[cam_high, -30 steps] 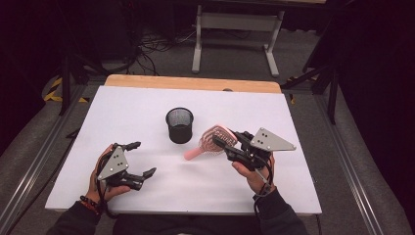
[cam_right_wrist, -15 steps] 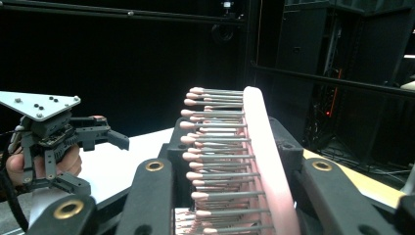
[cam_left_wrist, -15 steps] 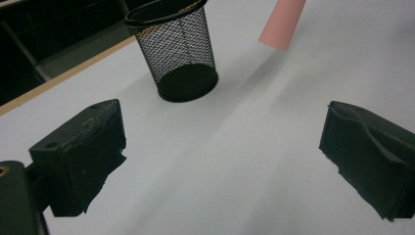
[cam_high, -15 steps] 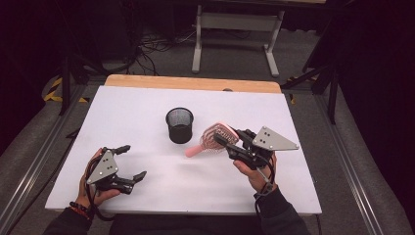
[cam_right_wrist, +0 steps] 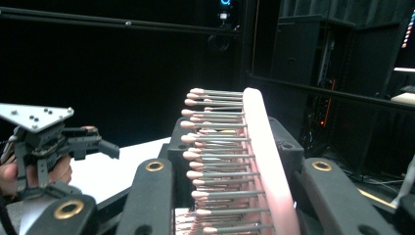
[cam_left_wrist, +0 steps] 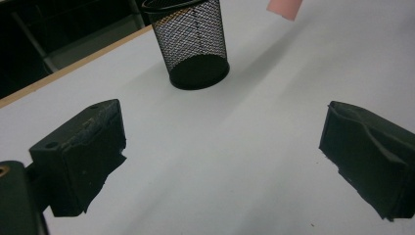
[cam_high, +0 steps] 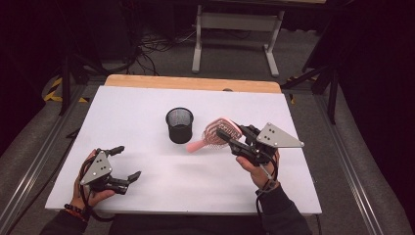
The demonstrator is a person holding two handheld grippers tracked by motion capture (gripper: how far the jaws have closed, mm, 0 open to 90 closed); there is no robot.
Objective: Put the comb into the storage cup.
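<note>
Tabletop is white in a dark room; right hand-held gripper grasps pink hairbrush, left hand-held gripper released.

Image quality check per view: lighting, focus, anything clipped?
High view: table evenly lit, surroundings nearly black, soft overall. Left gripper view: mesh cup sharp with a faint shadow, near fingers slightly soft, brush handle cut by the top edge. Right gripper view: dark backdrop, hairbrush bristles crisp, left gripper dimmer.

Hairbrush noted as smooth pink plastic with grey bristles; cup as black wire mesh; bench surfaced matt white, wood-edged.
</note>
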